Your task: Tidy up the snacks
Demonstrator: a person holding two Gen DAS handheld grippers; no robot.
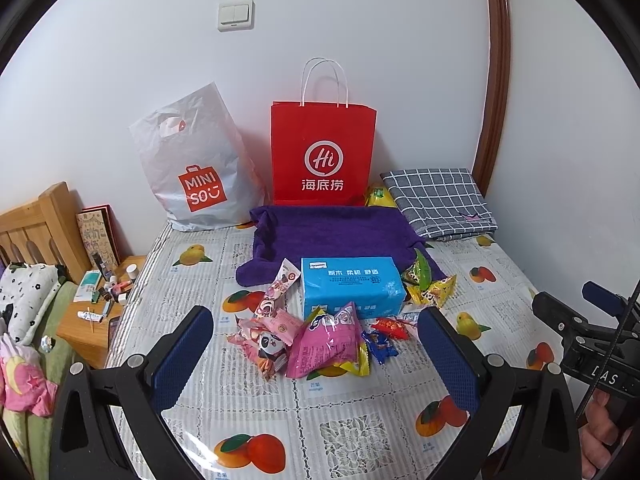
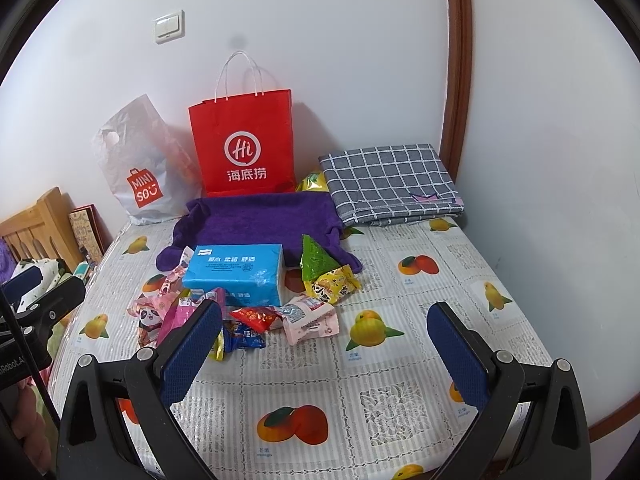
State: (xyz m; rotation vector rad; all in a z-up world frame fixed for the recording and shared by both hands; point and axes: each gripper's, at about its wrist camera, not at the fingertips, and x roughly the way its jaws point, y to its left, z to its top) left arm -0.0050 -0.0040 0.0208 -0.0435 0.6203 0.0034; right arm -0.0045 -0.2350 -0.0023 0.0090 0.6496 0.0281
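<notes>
Several loose snack packets lie on the table around a blue tissue pack (image 1: 351,287) (image 2: 236,274): a big pink packet (image 1: 328,342), a panda packet (image 1: 266,345) (image 2: 149,317), a red packet (image 1: 390,326) (image 2: 256,318), a green packet (image 2: 314,258) and a yellow packet (image 1: 438,292) (image 2: 332,286). A red paper bag (image 1: 323,152) (image 2: 245,144) stands at the back wall. My left gripper (image 1: 316,334) is open above the pink packet, holding nothing. My right gripper (image 2: 324,330) is open and holds nothing, to the right of the pile.
A white MINISO plastic bag (image 1: 196,168) (image 2: 140,172) leans left of the red bag. A purple towel (image 1: 320,236) (image 2: 256,224) and a folded checked cloth (image 1: 440,204) (image 2: 390,184) lie at the back. A bedside cabinet (image 1: 100,304) with small items stands left of the table.
</notes>
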